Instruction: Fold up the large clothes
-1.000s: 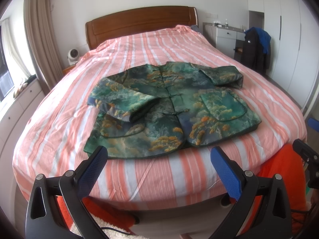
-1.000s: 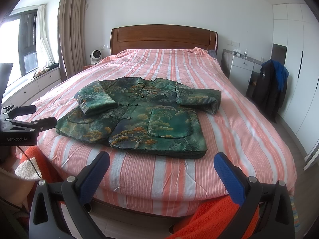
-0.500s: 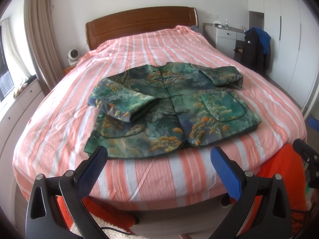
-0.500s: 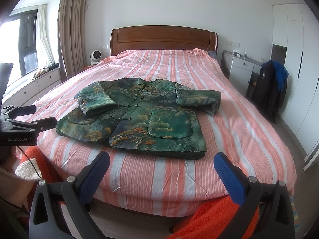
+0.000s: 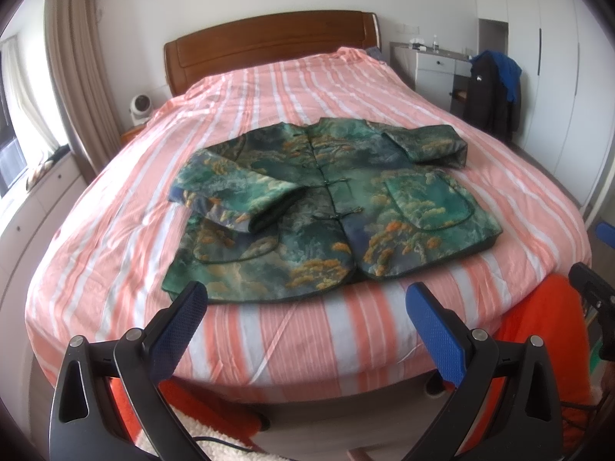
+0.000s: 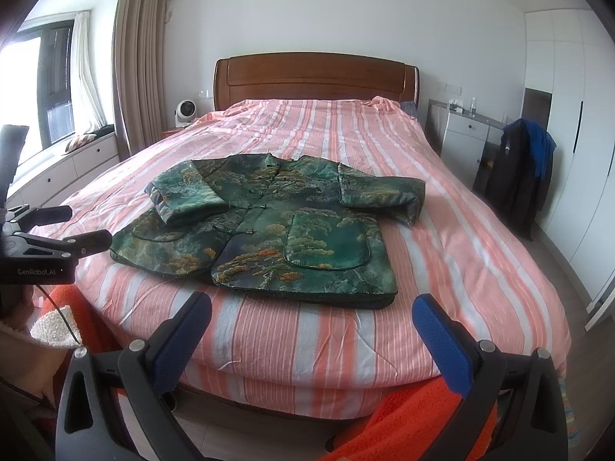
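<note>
Left wrist view: left gripper [image 5: 303, 299], level, held off the foot of the bed [image 5: 115, 230], aimed toward the headboard [image 5: 269, 44]; blue-padded fingers [image 5: 180, 326] spread wide, nothing between them. Green patterned jacket [image 5: 338, 207], front side up, flat on the pink striped cover toward the foot end; collar toward the headboard, hem toward the gripper, long axis along the bed's length. One sleeve folded across the chest on the picture's left; other sleeve [image 5: 426, 146] folded in near the shoulder on the right. Part of the right gripper visible at the frame's right edge. Right wrist view: right gripper [image 6: 311, 307], level, also off the foot of the bed [image 6: 480, 253], aimed toward the headboard [image 6: 315, 77]; fingers [image 6: 442, 342] spread wide, holding nothing. Jacket [image 6: 276, 230] ahead, well clear of the tips, collar away, hem near, button line running slightly diagonal. Left gripper [image 6: 57, 246] seen side-on at the frame's left, its fingers apart, beside the bed's corner. Dark coat [image 6: 519, 176] hangs by the wardrobe.
</note>
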Action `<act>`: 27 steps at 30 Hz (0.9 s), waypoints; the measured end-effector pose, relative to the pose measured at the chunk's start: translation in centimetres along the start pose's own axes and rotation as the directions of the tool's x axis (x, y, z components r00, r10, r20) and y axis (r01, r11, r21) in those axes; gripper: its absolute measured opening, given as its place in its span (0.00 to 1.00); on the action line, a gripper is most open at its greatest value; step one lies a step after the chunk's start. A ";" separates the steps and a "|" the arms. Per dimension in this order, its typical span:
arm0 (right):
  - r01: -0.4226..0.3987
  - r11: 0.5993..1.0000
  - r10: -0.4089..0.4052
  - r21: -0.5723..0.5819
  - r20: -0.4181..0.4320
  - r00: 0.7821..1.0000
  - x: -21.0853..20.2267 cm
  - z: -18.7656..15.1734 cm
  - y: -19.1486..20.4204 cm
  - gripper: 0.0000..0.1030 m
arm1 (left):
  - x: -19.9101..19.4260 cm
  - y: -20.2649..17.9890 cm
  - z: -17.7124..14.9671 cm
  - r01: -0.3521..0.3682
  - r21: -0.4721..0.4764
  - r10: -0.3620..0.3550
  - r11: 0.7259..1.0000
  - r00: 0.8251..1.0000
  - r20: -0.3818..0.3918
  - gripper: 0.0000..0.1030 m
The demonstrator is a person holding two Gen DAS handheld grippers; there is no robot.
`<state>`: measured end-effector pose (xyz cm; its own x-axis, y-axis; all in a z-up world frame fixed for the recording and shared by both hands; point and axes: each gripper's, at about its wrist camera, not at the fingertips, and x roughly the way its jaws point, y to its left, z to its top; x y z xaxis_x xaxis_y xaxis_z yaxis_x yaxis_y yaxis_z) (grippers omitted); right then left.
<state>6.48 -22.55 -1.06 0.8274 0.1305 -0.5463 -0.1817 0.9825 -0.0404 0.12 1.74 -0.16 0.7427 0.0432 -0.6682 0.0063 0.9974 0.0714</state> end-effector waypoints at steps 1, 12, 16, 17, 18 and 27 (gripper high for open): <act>0.000 1.000 0.000 0.003 0.003 1.000 -0.1 0.0 -0.1 1.00 | -0.1 0.1 0.0 0.003 -0.003 -0.003 1.000 1.000 -0.001 1.00; -0.008 1.000 0.008 -0.010 0.010 1.000 0.2 0.2 0.1 1.00 | 0.9 1.5 0.0 -0.020 -0.046 0.017 0.999 0.999 -0.050 1.00; 0.025 1.000 -0.025 -0.004 0.019 1.000 0.6 0.7 -0.4 1.00 | 1.4 1.9 -0.2 -0.037 -0.052 0.034 0.998 0.997 -0.071 1.00; 0.033 0.999 -0.033 0.001 0.018 0.999 0.7 0.9 -0.6 1.00 | 1.6 1.8 -0.3 -0.041 -0.051 0.037 0.998 0.996 -0.075 1.00; 0.038 0.999 -0.038 0.005 0.018 0.999 0.8 0.9 -0.8 1.00 | 1.9 1.9 -0.3 -0.048 -0.049 0.044 0.998 0.996 -0.083 1.00; 0.053 0.999 -0.053 0.004 0.001 0.999 1.9 1.3 -0.9 1.00 | 3.7 2.2 -0.8 -0.080 -0.043 0.073 0.996 0.989 -0.131 1.00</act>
<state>8.86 -23.01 -1.00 0.8361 0.0784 -0.5429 -0.1355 0.9886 -0.0660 2.31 4.17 -3.10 0.6474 0.1235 -0.7521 -0.0819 0.9923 0.0924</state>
